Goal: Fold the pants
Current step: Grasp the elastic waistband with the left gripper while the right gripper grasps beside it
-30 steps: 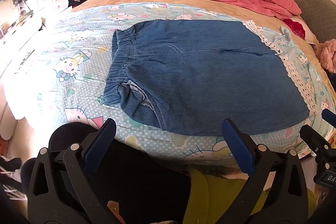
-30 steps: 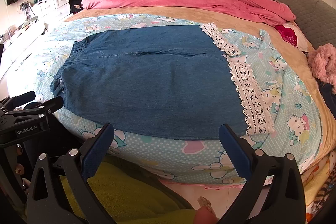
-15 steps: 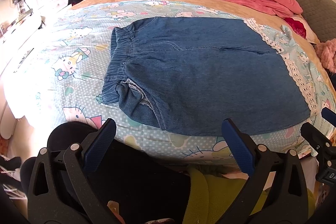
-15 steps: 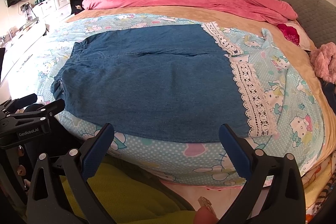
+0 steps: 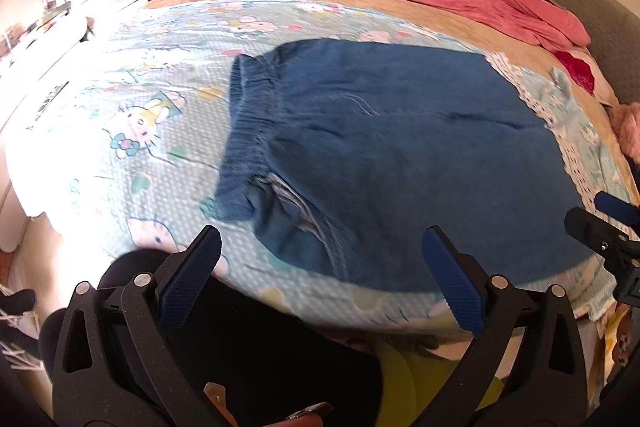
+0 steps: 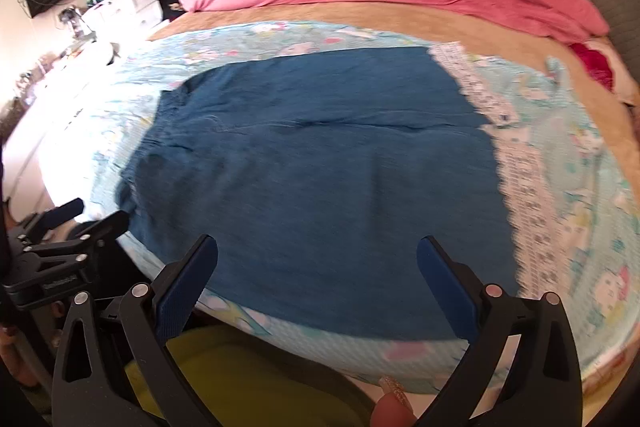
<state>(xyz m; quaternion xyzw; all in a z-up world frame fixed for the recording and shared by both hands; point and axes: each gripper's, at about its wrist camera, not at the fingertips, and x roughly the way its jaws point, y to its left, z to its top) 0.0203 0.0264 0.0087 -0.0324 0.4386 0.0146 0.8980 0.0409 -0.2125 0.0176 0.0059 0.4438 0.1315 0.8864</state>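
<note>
Lying flat on the cartoon-print bedspread point(image 5: 132, 131), blue denim pants point(image 5: 400, 163), elastic waistband gathered, both being faced by left gripper point(image 5: 320, 259) and right gripper point(image 6: 318, 259), each spread wide, nothing being held, no legible writing.

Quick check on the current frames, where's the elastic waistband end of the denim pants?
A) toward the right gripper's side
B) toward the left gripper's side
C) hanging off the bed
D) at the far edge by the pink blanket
B: the gathered waistband of the pants lies at their left end, ahead of the open left gripper; the lace-trimmed hem is on the right gripper side.
</note>
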